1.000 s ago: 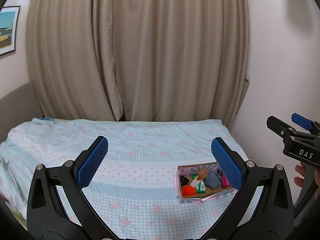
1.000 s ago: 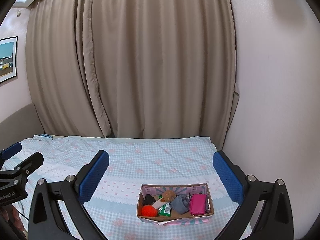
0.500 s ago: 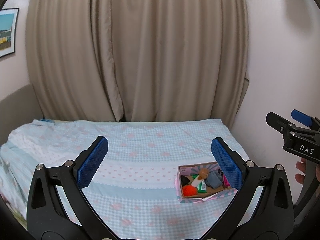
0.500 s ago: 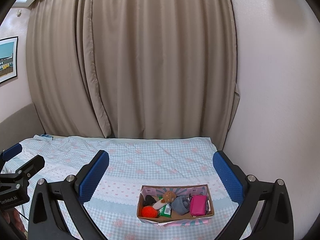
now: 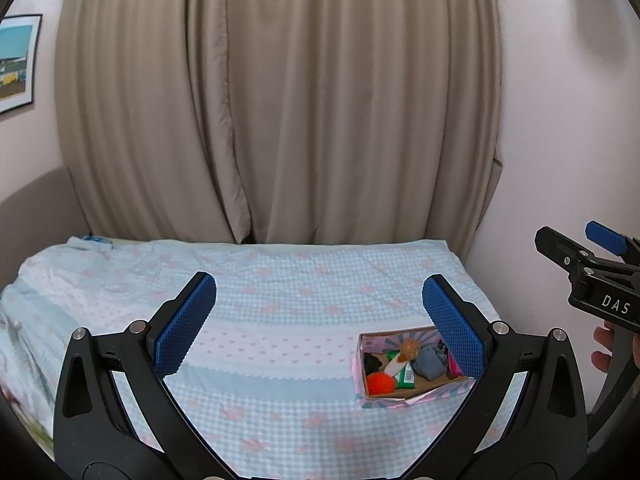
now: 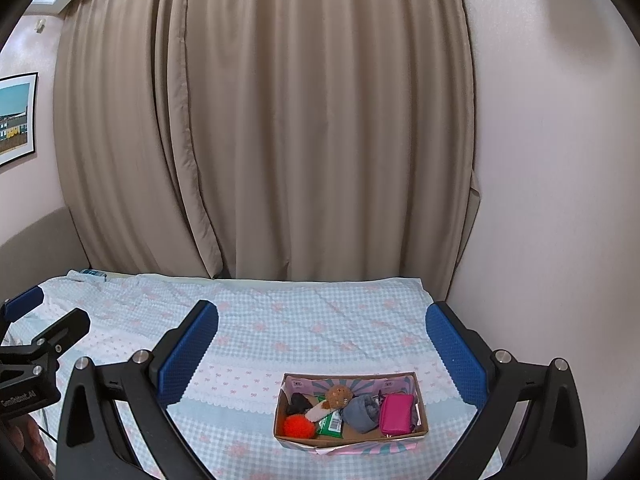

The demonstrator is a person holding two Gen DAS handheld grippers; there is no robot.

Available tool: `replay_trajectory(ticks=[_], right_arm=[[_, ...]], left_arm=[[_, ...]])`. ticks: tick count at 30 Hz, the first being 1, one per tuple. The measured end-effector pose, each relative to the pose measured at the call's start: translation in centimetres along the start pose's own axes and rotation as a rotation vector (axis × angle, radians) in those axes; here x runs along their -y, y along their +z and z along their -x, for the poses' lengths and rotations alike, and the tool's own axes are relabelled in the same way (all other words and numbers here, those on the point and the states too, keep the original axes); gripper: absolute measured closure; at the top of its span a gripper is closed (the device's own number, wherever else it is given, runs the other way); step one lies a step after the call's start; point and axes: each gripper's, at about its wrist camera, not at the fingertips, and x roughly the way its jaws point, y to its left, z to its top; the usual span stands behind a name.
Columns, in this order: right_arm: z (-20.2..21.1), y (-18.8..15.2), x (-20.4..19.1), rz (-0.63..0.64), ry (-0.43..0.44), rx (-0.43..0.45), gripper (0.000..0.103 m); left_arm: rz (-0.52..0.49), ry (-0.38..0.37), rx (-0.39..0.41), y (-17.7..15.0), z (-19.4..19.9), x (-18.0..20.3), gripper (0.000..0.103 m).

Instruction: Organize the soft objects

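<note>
Your left gripper point(image 5: 319, 312) and right gripper point(image 6: 322, 340): tongs wide, empty, hovering high over bed point(image 6: 280, 320). Soft items lie gathered in box point(image 6: 348, 440), near right, likely for sorting.

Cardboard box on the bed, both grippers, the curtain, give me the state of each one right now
cardboard box: open-topped, holding items
orange ball: inside box, left end
pink pouch: inside box, right end
left gripper: open, empty
right gripper: open, empty
curtain: drawn closed

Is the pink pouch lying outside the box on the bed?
No, the pink pouch sits inside the box, at its right end.
</note>
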Motion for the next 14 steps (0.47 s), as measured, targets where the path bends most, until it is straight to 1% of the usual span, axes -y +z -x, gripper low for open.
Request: replay_trajectory(ticks=[2, 4, 6, 8, 9, 12, 14], right_arm=[[-0.1, -0.1, -0.2, 0.002, 0.002, -0.003, 0.0], [-0.1, 0.0, -0.2, 0.011, 0.006, -0.005, 0.0], [-0.5, 0.1, -0.3, 0.017, 0.01, -0.014, 0.0], [-0.7, 0.2, -0.2, 0.019, 0.014, -0.019, 0.0], [-0.9, 0.2, -0.3, 0.018, 0.016, -0.023, 0.0], [-1.3, 0.2, -0.1, 0.022, 0.026, -0.031, 0.0], [-1.8, 0.2, 0.0, 0.03, 0.035, -0.042, 0.0]], left_arm=[[0.012, -0.008, 0.014, 0.1, 0.1, -0.2, 0.0], [0.004, 0.012, 0.034, 0.1, 0.5, -0.2, 0.0], [-0.019, 0.059, 0.045, 0.2, 0.5, 0.1, 0.0], [-0.042, 0.146, 0.039, 0.4, 0.1, 0.4, 0.0], [-0.05, 0.163, 0.04, 0.4, -0.1, 0.4, 0.0], [-0.037, 0.152, 0.061, 0.1, -0.3, 0.3, 0.0], [-0.011, 0.134, 0.054, 0.0, -0.8, 0.0, 0.0]])
